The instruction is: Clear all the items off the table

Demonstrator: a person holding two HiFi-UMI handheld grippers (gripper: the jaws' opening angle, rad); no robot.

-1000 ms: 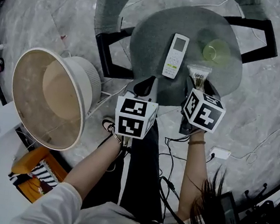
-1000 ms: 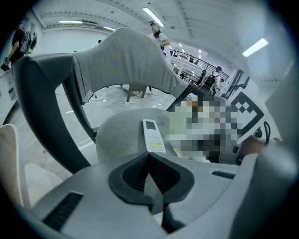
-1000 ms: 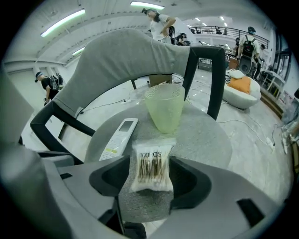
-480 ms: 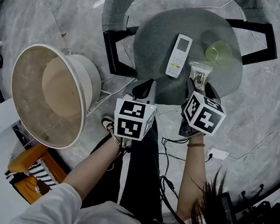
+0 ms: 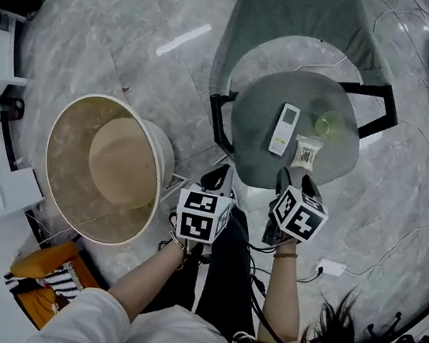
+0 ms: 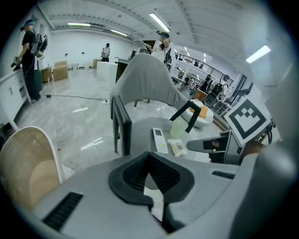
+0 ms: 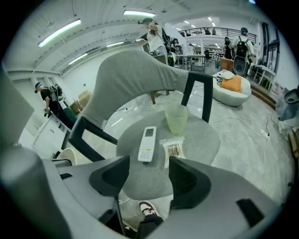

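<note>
— Three things sit on the table (image 5: 254, 145): remote (image 5: 285, 129) at centre, cup (image 5: 327, 125) toward two o'clock, packet (image 5: 307, 152) at five. Easiest?

— Packet, probably: light, crinkly, slippery; pinch its near edge. Right gripper (image 7: 148, 175) gapes empty, left gripper (image 6: 149, 158) is clenched on nothing. Basket (image 5: 103, 170) stands at nine, open floor between; mind the table rim.
</note>
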